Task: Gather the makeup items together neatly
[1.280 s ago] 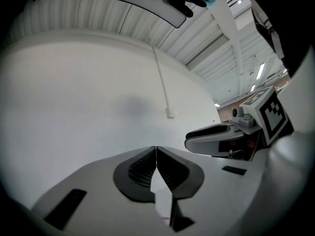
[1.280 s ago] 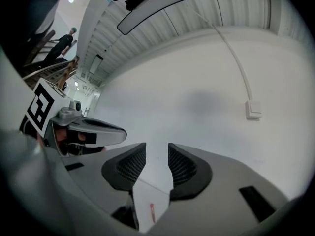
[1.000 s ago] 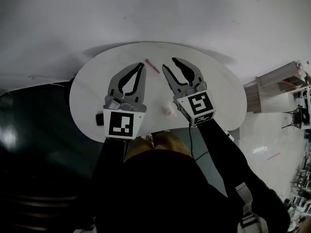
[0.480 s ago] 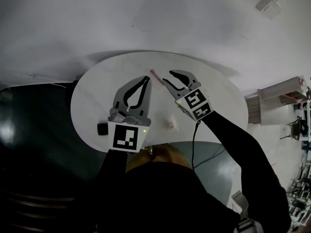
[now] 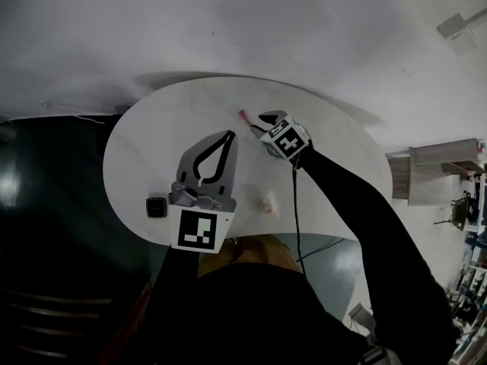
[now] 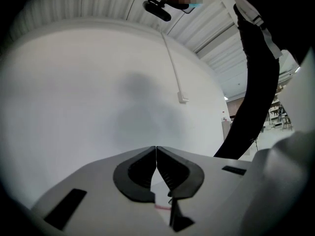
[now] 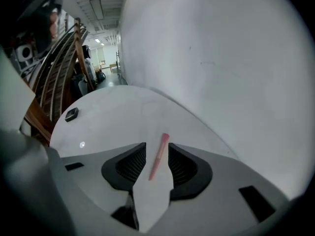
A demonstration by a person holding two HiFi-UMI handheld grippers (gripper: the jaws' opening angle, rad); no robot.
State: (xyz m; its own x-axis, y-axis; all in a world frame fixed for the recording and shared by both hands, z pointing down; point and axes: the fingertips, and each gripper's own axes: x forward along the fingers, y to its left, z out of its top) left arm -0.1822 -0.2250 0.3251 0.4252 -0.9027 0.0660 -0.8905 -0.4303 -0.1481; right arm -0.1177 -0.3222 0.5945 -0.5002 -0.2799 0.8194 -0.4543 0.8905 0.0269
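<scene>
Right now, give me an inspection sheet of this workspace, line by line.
Surface: white table with a rounded edge.
Job's things: pink stick near the far edge; black square case at the left edge; pale lump near the front edge, kind unclear. All three lie apart.
Clutter: nothing seen.
Grippers: left gripper shut and empty, over the table; right gripper open, one jaw on either side of the pink stick, not pressing it.
Cables: black cable runs from the right gripper back across the table.
Surroundings: white wall beyond; shelves at the right; dark floor at the left.
</scene>
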